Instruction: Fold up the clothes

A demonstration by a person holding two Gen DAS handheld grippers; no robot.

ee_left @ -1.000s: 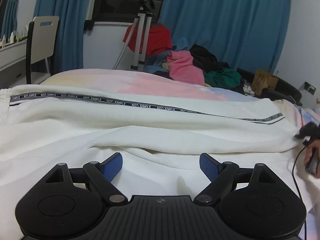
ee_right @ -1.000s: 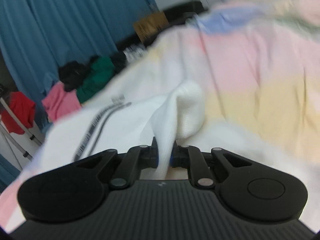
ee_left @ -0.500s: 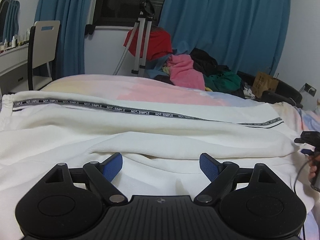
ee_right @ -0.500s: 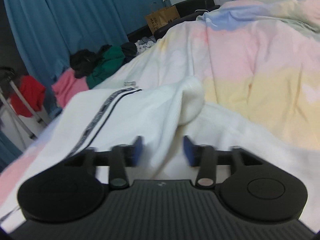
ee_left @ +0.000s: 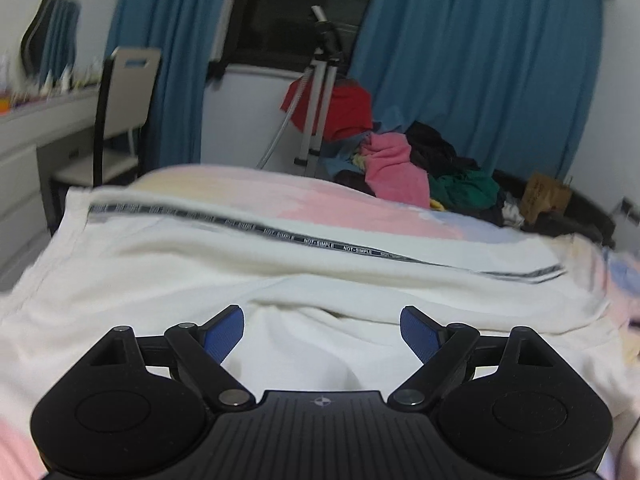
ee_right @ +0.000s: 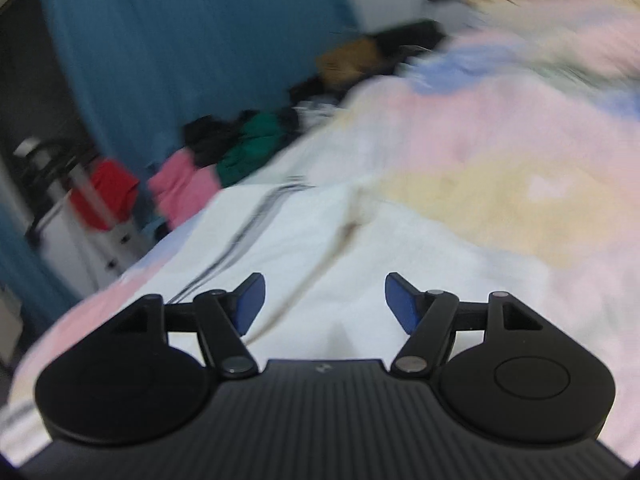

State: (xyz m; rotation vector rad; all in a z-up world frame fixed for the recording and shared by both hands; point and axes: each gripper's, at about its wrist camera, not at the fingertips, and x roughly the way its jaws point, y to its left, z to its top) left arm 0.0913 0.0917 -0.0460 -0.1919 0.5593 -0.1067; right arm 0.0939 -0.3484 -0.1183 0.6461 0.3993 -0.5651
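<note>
White trousers point(ee_left: 304, 272) with a black lettered side stripe point(ee_left: 320, 242) lie spread across the bed, one leg folded over the other. My left gripper point(ee_left: 322, 326) is open and empty, raised above the near fold. The trousers also show in the blurred right wrist view point(ee_right: 320, 264), striped edge to the left. My right gripper point(ee_right: 325, 298) is open and empty above the white cloth.
The bed has a pastel pink, yellow and blue cover point(ee_right: 500, 152). Behind it stand a tripod point(ee_left: 316, 112), a pile of coloured clothes point(ee_left: 420, 160), blue curtains point(ee_left: 472, 64) and a cardboard box point(ee_left: 546, 194). A chair point(ee_left: 120, 104) and desk stand at the left.
My right gripper let go of the white trouser cuff, opened wide and pulled back; the cuff now lies flat. My left gripper lifted and stayed open.
</note>
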